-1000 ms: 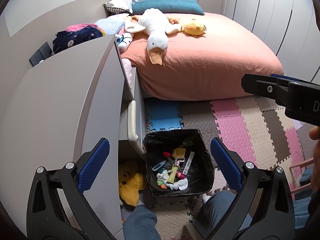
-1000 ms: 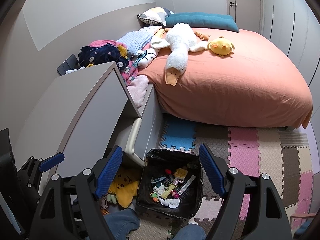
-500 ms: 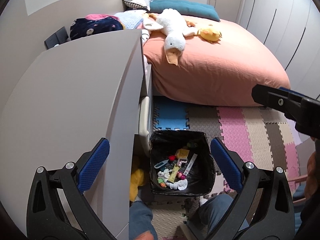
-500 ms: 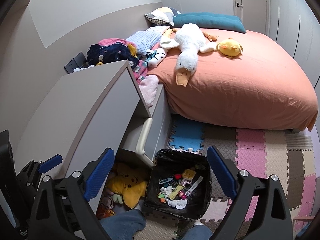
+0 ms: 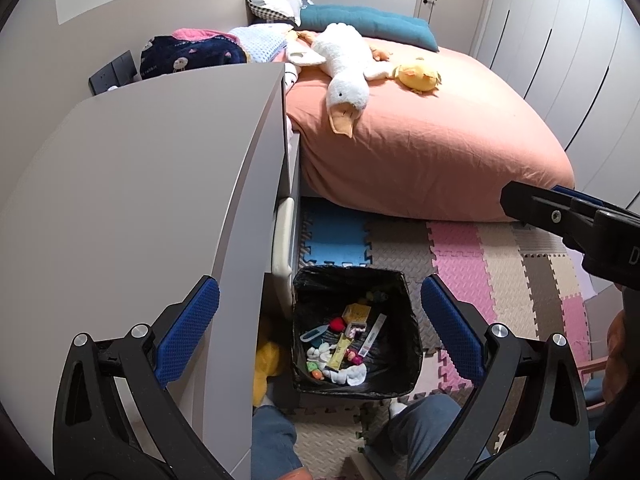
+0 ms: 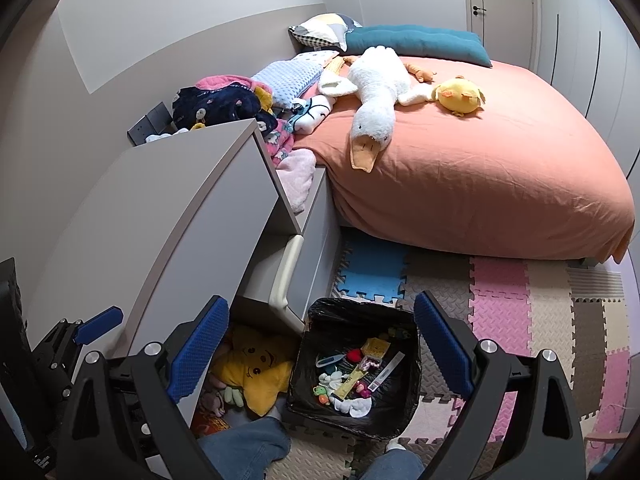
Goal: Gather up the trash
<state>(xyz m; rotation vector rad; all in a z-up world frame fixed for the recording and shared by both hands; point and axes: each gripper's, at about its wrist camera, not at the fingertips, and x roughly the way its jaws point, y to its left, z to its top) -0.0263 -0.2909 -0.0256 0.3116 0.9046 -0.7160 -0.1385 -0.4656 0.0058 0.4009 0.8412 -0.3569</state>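
Note:
A black-lined trash bin (image 5: 408,312) stands on the floor mats beside the grey desk; it also shows in the right wrist view (image 6: 414,396). It holds several small pieces of trash (image 5: 348,346), such as wrappers, tissue and a yellow packet. My left gripper (image 5: 316,332) is open and empty, high above the bin. My right gripper (image 6: 320,346) is open and empty, also above the bin. The right gripper's side shows in the left wrist view (image 5: 572,220), and the left gripper shows at the left edge of the right wrist view (image 6: 80,336).
A grey desk (image 5: 132,208) with an open drawer (image 6: 286,276) stands at left. A yellow star plush (image 6: 252,372) lies under it. A bed with a salmon sheet (image 6: 480,172) holds a goose plush (image 6: 376,92). Foam puzzle mats (image 6: 520,320) cover the floor. My knees (image 5: 276,436) are below.
Both grippers have risen and shifted left, so the desk top fills more of the left wrist view. Both stay open and empty. The bin has not moved.

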